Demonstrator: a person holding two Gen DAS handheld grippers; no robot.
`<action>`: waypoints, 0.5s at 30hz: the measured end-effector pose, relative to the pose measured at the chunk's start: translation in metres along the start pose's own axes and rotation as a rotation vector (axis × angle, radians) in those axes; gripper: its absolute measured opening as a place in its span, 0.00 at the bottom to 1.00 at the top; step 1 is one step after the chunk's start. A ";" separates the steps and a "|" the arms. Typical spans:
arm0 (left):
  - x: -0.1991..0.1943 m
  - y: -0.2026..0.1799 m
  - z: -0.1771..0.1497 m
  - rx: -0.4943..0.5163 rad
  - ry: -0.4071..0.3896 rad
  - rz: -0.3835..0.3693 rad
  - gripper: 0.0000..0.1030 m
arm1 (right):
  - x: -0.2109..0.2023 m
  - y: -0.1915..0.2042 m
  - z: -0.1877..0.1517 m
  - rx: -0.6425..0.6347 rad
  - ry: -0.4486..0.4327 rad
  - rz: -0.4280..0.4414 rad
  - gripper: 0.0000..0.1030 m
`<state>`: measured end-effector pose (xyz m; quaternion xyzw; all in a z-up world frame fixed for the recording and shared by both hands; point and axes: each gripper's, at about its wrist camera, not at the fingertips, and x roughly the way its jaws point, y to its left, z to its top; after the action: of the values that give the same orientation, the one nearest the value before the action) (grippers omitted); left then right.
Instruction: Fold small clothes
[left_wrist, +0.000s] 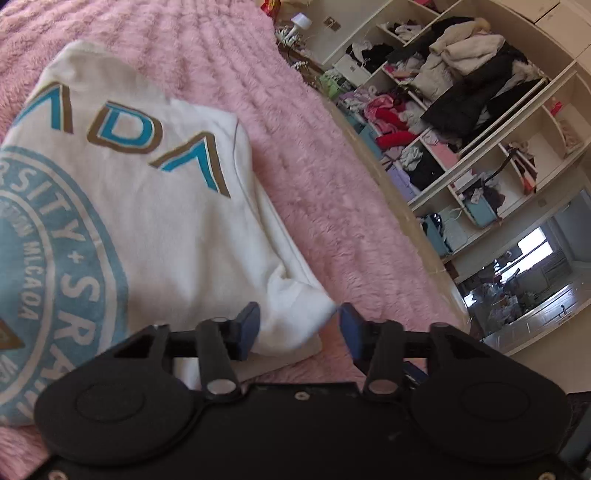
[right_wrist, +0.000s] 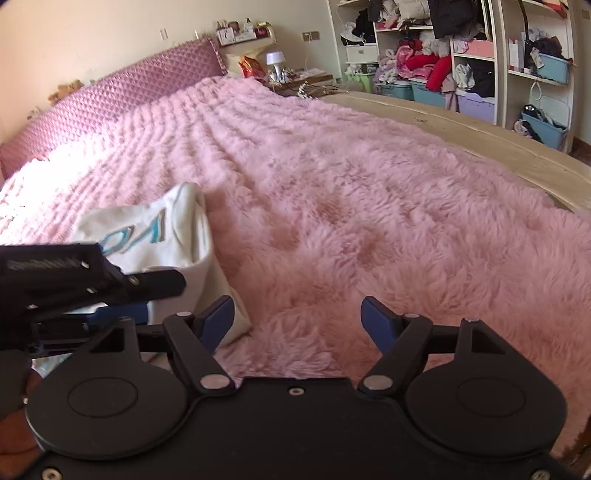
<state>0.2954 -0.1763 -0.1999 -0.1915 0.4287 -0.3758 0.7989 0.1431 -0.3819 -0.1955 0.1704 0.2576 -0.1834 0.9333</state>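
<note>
**Two grippers open over one folded white top**

Your left gripper (left_wrist: 299, 326) has its jaws apart. A corner of the folded white top (left_wrist: 155, 221) lies between its blue pads (left_wrist: 247, 325), but neither pad presses on it. Your right gripper (right_wrist: 297, 319) stands wide with only the pink fluffy blanket (right_wrist: 351, 206) between its pads.

The top lies flat on the blanket. In the left wrist view it runs off the left edge of the frame, and the gripper body covers its near edge. In the right wrist view your left gripper hides most of it.

Writing on the top: large teal and tan letters, "ADA" readable, the first letters cut off. A pale blue round seal shows "RSITY" and then "SRA", the rest out of frame. The inner ring of small text is too blurred to read with confidence.

The shelves (right_wrist: 461, 55) of heaped clothes beyond the bed are too jumbled to sort out.
</note>
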 end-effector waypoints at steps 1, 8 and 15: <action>-0.017 0.002 0.002 0.000 -0.051 0.008 0.74 | -0.001 0.000 0.001 0.015 -0.007 0.034 0.74; -0.109 0.066 -0.010 -0.102 -0.165 0.202 0.80 | 0.020 0.024 0.000 0.078 0.024 0.182 0.62; -0.101 0.118 -0.042 -0.306 -0.055 0.206 0.64 | 0.032 0.035 0.007 0.061 0.045 0.136 0.07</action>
<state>0.2767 -0.0230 -0.2429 -0.2762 0.4763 -0.2172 0.8060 0.1864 -0.3621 -0.1996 0.2198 0.2606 -0.1235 0.9319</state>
